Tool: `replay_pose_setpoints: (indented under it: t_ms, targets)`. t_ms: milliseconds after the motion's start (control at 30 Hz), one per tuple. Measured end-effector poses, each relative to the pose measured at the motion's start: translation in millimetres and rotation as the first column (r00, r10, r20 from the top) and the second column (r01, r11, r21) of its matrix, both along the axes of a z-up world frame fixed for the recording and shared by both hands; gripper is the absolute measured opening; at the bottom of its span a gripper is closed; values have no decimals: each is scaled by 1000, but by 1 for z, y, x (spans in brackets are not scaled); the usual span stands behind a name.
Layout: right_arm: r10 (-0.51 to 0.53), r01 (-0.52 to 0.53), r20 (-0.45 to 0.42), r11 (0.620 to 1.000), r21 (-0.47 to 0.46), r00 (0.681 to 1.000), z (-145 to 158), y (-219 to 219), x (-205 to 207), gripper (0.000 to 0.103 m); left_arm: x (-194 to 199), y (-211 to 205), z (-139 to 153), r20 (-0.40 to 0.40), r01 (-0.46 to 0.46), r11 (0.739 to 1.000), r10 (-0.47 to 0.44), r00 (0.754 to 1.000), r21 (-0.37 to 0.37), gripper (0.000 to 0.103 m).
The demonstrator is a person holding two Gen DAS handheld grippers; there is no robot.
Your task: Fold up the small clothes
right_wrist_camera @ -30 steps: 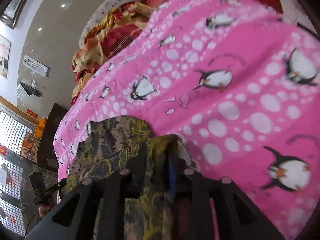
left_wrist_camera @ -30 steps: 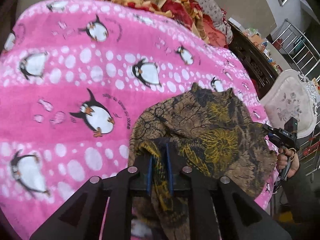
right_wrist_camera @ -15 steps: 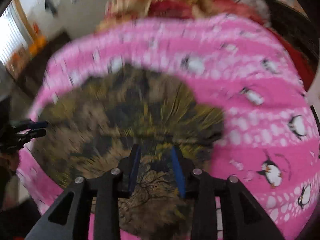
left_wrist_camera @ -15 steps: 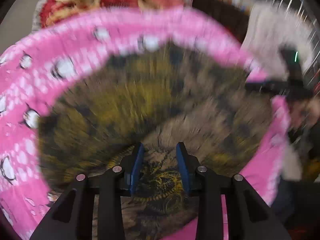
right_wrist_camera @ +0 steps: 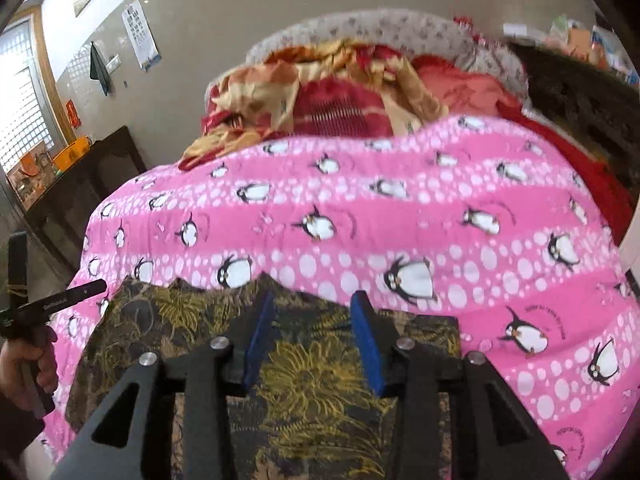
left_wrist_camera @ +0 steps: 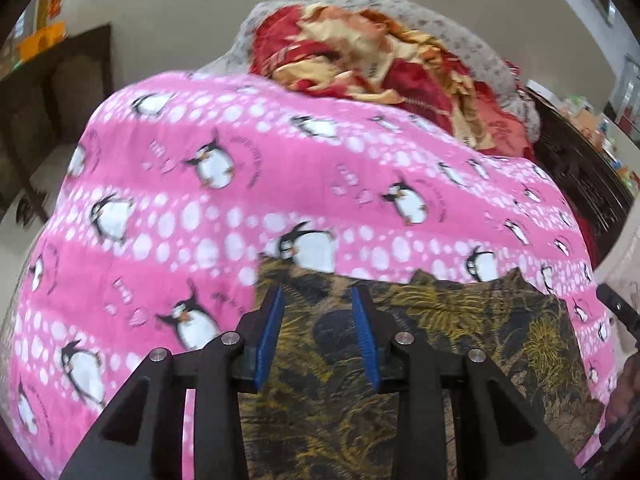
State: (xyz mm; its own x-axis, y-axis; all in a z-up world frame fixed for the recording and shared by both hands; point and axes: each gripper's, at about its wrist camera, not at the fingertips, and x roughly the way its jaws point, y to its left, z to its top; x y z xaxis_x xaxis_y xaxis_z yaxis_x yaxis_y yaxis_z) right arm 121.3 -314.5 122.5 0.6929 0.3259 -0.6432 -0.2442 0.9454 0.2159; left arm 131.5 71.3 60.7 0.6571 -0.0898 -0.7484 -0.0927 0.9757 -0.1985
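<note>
Both claws, left [left_wrist_camera: 318, 332] and right [right_wrist_camera: 312, 340], are standing apart and gripping nothing, the right having just been opening, above the dark floral garment [left_wrist_camera: 460, 344] lying flat on the penguin blanket [left_wrist_camera: 280, 184]; spreading appears finished, so regripping an edge comes next.

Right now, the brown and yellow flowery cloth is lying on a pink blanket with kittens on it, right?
Not quite. The blanket is pink, but its animals are penguins, not kittens. The flowery cloth does lie on it. The left wrist view shows this plainly.
</note>
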Motion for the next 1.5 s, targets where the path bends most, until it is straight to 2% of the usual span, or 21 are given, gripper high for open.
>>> replay_pose_setpoints:
  t_ms: [67, 133, 200, 267, 300, 333, 400, 533, 600, 667, 1200, 1367, 1433, 1500]
  targets:
    - [-52, 53, 15, 999, -10, 999, -8, 10, 1, 43, 3, -13, -10, 3, 28, 999, -27, 1000, -18, 12]
    - [-109, 108, -18, 994, -13, 994, -25, 14, 9, 43, 11, -26, -25, -12, 51, 998, -52, 999, -22, 12]
    - [-173, 168, -50, 981, -99, 984, -51, 18, 18, 43, 11, -34, -41, -29, 66, 997, -65, 997, 36, 12]
    - [-196, 179, -74, 965, -191, 978, -77, 13, 22, 43, 8, -33, -65, -52, 95, 990, -90, 995, 102, 12]
    - [-192, 172, -101, 969, -174, 976, -87, 5, 24, 43, -1, -27, -65, -6, 108, 991, -108, 994, 75, 12]
    - [-177, 169, -125, 983, -75, 976, -90, -10, 25, 43, -3, -20, -64, 5, 94, 995, -94, 996, 44, 12]
    - [-175, 177, -134, 984, 9, 975, -93, -25, 28, 42, -2, -9, -66, 10, 71, 997, -71, 997, -20, 12]
    - [-127, 152, -181, 980, 129, 975, -103, -39, 35, 44, 3, -11, -66, 8, 71, 997, -71, 997, -10, 12]
    - [-107, 142, -183, 972, 189, 977, -106, -45, 34, 50, 6, -9, -67, 12, 71, 997, -71, 997, -31, 12]
    - [-96, 140, -188, 961, 237, 977, -110, -52, 35, 51, 8, -5, -68, 18, 68, 996, -67, 998, -63, 12]
    - [-85, 140, -192, 945, 295, 978, -112, -55, 38, 54, 0, -1, -70, 23, 67, 995, -65, 998, -80, 12]
    - [-79, 143, -195, 929, 341, 978, -115, -61, 39, 54, 2, 0, -71, 20, 65, 995, -63, 998, -82, 12]
    - [-80, 145, -199, 930, 339, 977, -115, -61, 40, 54, 2, 0, -70, 18, 66, 994, -65, 998, -82, 12]
    - [-95, 159, -216, 940, 302, 972, -108, -56, 40, 54, -2, 6, -63, -7, 63, 992, -65, 998, -112, 12]
